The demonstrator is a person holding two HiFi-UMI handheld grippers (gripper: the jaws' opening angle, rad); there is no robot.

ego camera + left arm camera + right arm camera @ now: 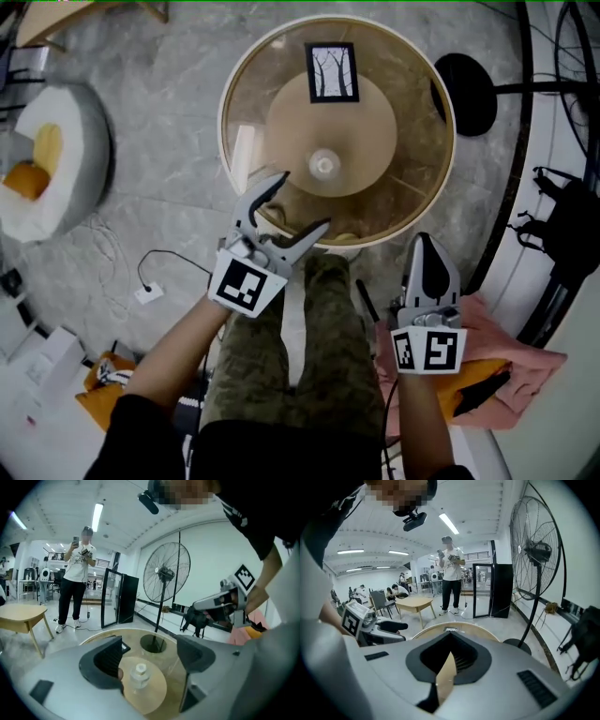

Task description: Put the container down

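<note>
**Container down, left claw needed a clean exit**

The container (323,166), small and clear with a pale cap, stood upright at the centre of the round glass table (222,131). A framed card (332,71) lay at 12 o'clock from it.

The left gripper (305,200) sat over the table's near edge, at about 7 o'clock from the container. Its jaws were wide apart. In the left gripper view the container showed in the gap between them but beyond the tips, and looked untouched. I read that as released.

The right gripper (425,242) was off the table at 5 o'clock, above a pink cloth (525,361). Its jaws were closed together with nothing in them.

My judgement was that the placing looked done and only the retreat was left. To do that well:
- Keep the left jaws fully spread, with no re-closing near the cap.
- Back straight out toward 6–7 o'clock along the jaw axis, with no sideways sweep.
- Lift a little first so the lower jaw cleared the glass rim.
- The container looked light and the glass slick, so a nudge would probably have tipped it or made it slide.
- Leave the right gripper parked.
</note>
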